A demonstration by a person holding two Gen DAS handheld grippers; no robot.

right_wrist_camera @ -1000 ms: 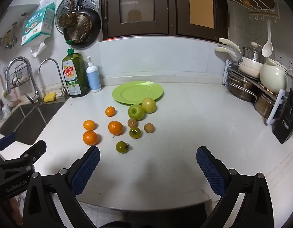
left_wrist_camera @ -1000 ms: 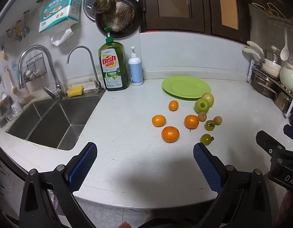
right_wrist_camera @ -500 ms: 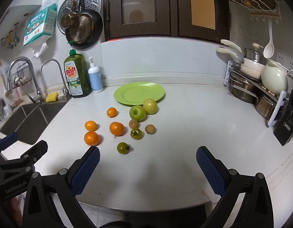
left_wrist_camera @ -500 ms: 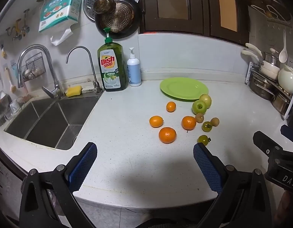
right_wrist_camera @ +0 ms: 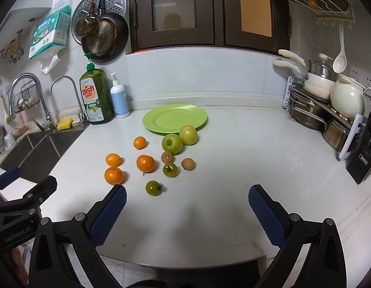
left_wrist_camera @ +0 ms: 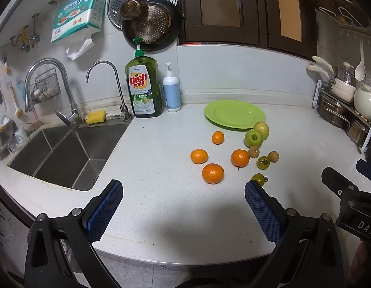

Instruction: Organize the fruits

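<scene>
A green plate [right_wrist_camera: 174,118] [left_wrist_camera: 234,114] sits at the back of the white counter. In front of it lie a green apple [right_wrist_camera: 172,143] [left_wrist_camera: 253,137], a yellowish apple [right_wrist_camera: 188,135], several oranges such as the nearest one [right_wrist_camera: 113,175] [left_wrist_camera: 213,173], two brown round fruits [right_wrist_camera: 188,163] and two green tomato-like fruits [right_wrist_camera: 153,188]. My left gripper [left_wrist_camera: 183,206] is open and empty near the counter's front edge. My right gripper [right_wrist_camera: 186,207] is open and empty, just short of the fruits.
A sink [left_wrist_camera: 58,153] with taps lies on the left. A dish soap bottle [left_wrist_camera: 144,88] and a white pump bottle [left_wrist_camera: 171,91] stand at the back. A rack of pots [right_wrist_camera: 317,105] and a knife block [right_wrist_camera: 364,158] stand on the right.
Both views have shifted slightly; the fruits sit a little nearer the middle of each view. Nothing was touched, and both grippers stay open.
</scene>
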